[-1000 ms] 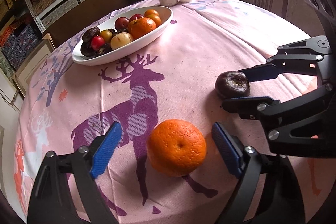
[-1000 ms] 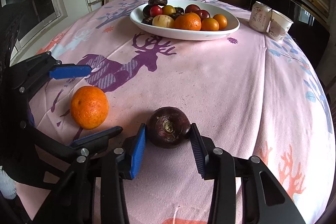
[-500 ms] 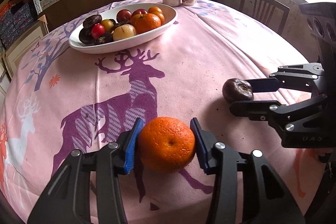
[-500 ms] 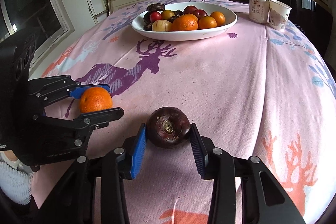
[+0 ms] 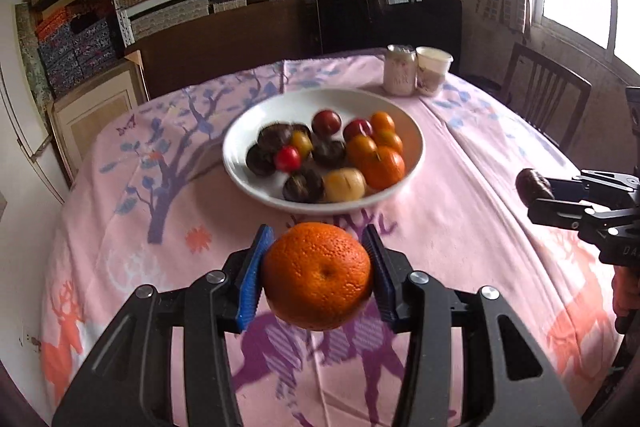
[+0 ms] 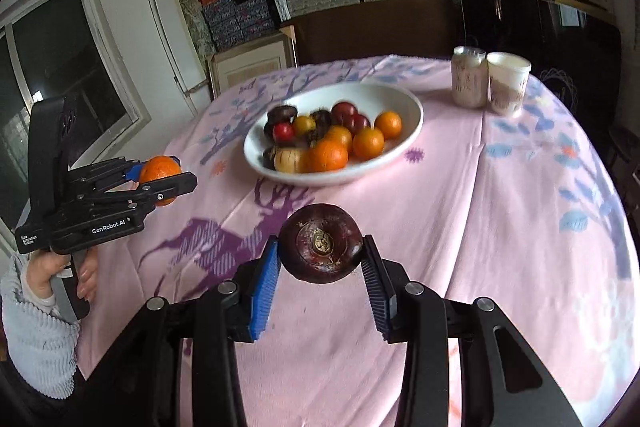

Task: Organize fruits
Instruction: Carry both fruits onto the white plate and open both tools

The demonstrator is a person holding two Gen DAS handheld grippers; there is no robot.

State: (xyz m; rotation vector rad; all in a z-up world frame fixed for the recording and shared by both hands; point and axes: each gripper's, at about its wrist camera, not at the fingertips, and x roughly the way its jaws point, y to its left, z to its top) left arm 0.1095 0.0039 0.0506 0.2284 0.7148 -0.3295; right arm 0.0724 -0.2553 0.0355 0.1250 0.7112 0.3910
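My left gripper [image 5: 317, 269] is shut on a large orange [image 5: 318, 275] and holds it in the air above the pink tablecloth, short of the white oval bowl [image 5: 240, 171]. The bowl holds several oranges, dark purple fruits, red fruits and a pale one. My right gripper [image 6: 320, 259] is shut on a dark purple round fruit [image 6: 321, 243], also lifted off the table. In the right wrist view the left gripper [image 6: 168, 173] with its orange [image 6: 159, 170] is at the left; the bowl [image 6: 412, 125] lies ahead. The right gripper [image 5: 540, 193] shows at the left view's right edge.
Two paper cups [image 5: 416, 70] stand behind the bowl at the table's far side. A wooden chair [image 5: 548, 95] stands at the right of the table. Shelves with boxes and a dark cabinet fill the back wall. A window [image 6: 60, 59] is at the left.
My left gripper closed on the orange and lifted it off the cloth. My right gripper lifted the dark fruit. Both have moved up and toward the bowl.
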